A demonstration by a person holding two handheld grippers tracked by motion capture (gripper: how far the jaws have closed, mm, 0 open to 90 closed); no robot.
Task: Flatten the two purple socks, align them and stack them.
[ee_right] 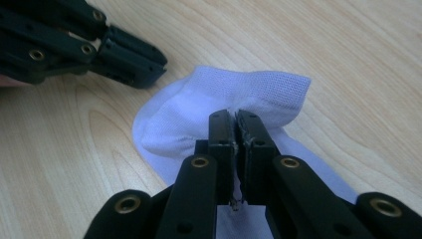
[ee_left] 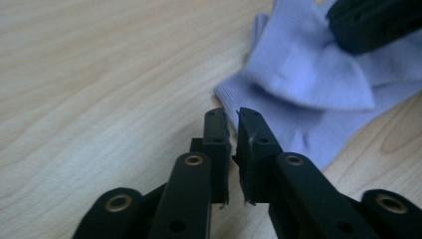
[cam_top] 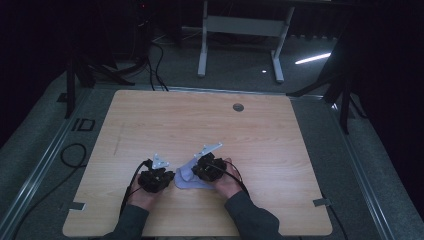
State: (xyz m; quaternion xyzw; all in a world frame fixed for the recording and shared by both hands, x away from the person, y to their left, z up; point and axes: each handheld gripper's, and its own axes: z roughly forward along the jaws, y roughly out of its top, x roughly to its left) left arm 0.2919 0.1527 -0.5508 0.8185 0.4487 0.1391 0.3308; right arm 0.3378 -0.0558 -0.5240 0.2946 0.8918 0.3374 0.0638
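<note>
A pale lavender-white sock lies on the wooden table near its front edge, between the person's two hands. My right gripper is shut on a fold of the sock and pinches it up from the table; in the high view the right gripper points left. My left gripper is shut with nothing between its tips, just short of the sock's ribbed edge. In the high view the left gripper sits at the sock's left side.
A round cable hole sits near the table's far edge. Behind the table stand a white desk frame and dark stand legs. A black cable loops on the floor at the left.
</note>
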